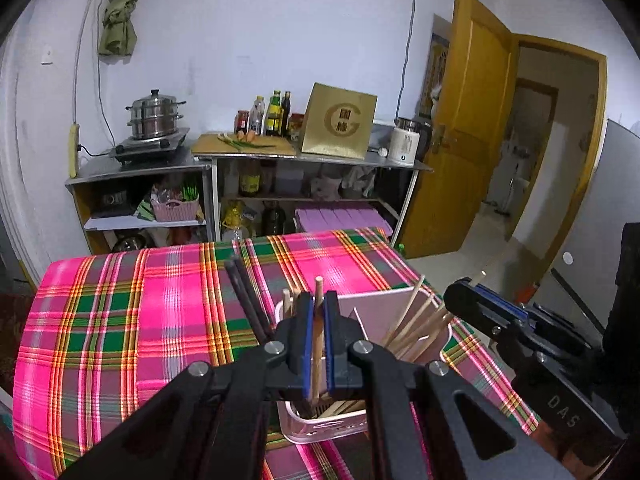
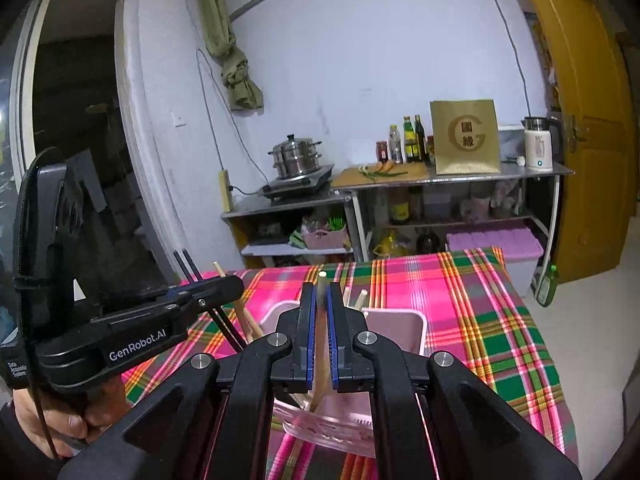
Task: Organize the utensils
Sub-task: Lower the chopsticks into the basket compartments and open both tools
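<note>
A pink plastic utensil holder (image 1: 320, 428) stands on the plaid-covered table, also in the right wrist view (image 2: 396, 324). It holds several wooden chopsticks (image 1: 416, 320) and a pair of black chopsticks (image 1: 248, 296). My left gripper (image 1: 318, 300) is shut on a wooden chopstick (image 1: 318, 344) that stands upright over the holder's left compartment. My right gripper (image 2: 321, 292) is shut on another wooden chopstick (image 2: 321, 340) over the holder. Each gripper shows in the other's view: the right one (image 1: 480, 300), the left one (image 2: 216, 284).
The table has a pink, green and yellow plaid cloth (image 1: 120, 320). Beyond it stand metal shelves (image 1: 248, 160) with a steamer pot (image 1: 154, 114), bottles (image 1: 276, 110), a gold box (image 1: 340, 120) and a kettle (image 1: 406, 142). A yellow door (image 1: 460, 120) stands open at the right.
</note>
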A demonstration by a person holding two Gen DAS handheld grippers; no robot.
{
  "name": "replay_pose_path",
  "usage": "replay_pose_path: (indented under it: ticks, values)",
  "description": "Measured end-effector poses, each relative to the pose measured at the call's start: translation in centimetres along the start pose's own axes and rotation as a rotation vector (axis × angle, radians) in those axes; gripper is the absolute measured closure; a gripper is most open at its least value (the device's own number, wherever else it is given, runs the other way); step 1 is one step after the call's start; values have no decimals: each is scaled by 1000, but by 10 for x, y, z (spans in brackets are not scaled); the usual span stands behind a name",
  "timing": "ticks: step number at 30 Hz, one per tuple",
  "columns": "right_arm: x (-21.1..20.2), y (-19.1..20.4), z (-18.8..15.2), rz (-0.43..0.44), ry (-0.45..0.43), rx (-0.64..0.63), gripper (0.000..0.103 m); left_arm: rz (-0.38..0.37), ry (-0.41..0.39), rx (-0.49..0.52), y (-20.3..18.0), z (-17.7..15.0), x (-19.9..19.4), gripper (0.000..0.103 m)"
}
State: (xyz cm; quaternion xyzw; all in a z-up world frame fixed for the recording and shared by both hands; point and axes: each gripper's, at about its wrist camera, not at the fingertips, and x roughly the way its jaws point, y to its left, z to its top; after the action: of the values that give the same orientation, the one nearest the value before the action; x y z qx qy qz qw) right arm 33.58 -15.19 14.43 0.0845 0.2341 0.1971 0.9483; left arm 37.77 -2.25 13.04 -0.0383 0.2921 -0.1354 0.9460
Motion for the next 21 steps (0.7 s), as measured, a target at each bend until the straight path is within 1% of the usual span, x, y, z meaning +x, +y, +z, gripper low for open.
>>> replay_pose_path:
  ticks: [5, 13, 16, 17, 19, 21]
  values:
    - [8, -2, -6, -7, 27, 2, 98, 7, 28, 3, -1, -7, 9, 97]
    - [16, -1, -10, -7, 67, -3, 98, 2, 29, 5, -4, -6, 6, 97]
    - [15, 3, -10, -12, 66, -21, 98, 2, 20, 6, -5, -6, 3, 96]
    - [12, 3, -9, -15, 64, -25, 97, 1, 17, 7, -6, -6, 1, 95]
    - [8, 4, -8, -10, 57, -26, 87, -9, 11, 5, -6, -6, -3, 93]
    - [1, 6, -7, -11, 45, -30, 87, -10, 2, 3, -7, -6, -10, 90]
